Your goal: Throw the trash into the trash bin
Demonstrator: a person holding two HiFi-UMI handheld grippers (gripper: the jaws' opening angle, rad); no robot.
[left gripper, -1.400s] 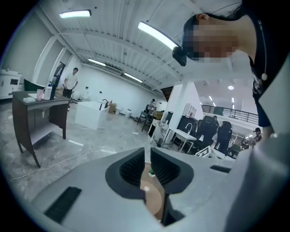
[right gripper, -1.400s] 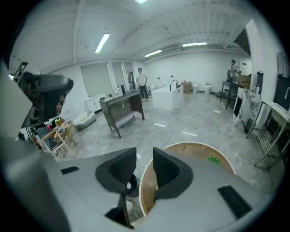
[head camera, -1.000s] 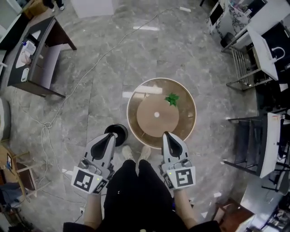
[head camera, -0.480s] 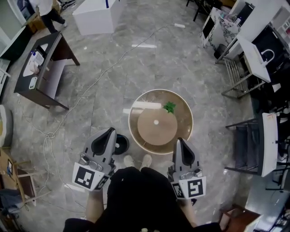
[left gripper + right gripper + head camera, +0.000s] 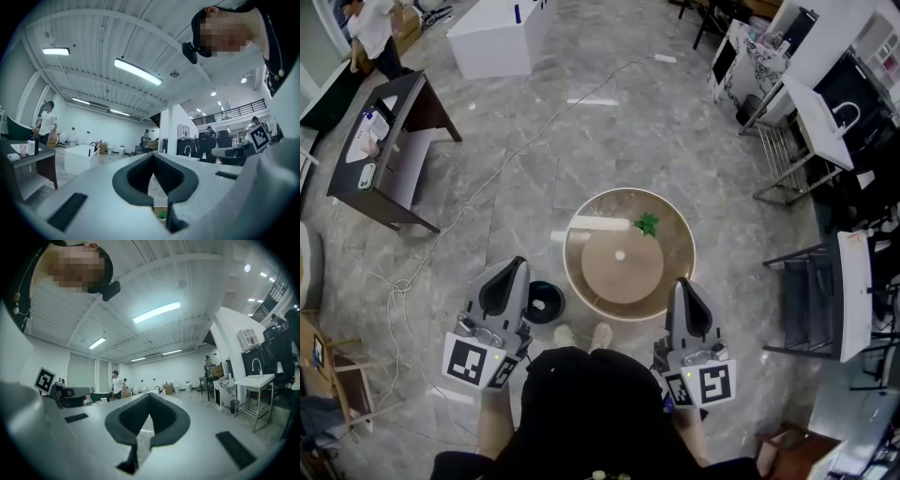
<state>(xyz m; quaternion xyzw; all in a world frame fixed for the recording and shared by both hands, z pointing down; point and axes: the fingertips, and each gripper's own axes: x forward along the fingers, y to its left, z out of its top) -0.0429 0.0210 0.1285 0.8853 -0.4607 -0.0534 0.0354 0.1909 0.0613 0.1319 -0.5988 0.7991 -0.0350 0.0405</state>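
Note:
A small green piece of trash [image 5: 647, 223] lies on the far right part of the round wooden table [image 5: 677, 274]; it also shows low between the jaws in the left gripper view [image 5: 161, 215]. The black trash bin [image 5: 542, 302] stands on the floor at the table's left front. My left gripper [image 5: 515, 269] hovers just left of the bin, shut and empty. My right gripper [image 5: 682, 285] is near the table's right front edge, shut, nothing in it. In their own views the left gripper [image 5: 153, 155] and the right gripper [image 5: 149, 394] point level across the room, tips together.
A dark desk [image 5: 384, 150] stands at the left and a white box [image 5: 497, 37] at the back. A cable [image 5: 441, 234] snakes over the grey floor. Metal racks and white tables [image 5: 853, 291] line the right side. A person [image 5: 370, 33] stands at the far left.
Both grippers have drawn back from the table toward my body and risen; the right one left the table's front edge. The green trash has stayed on the table.

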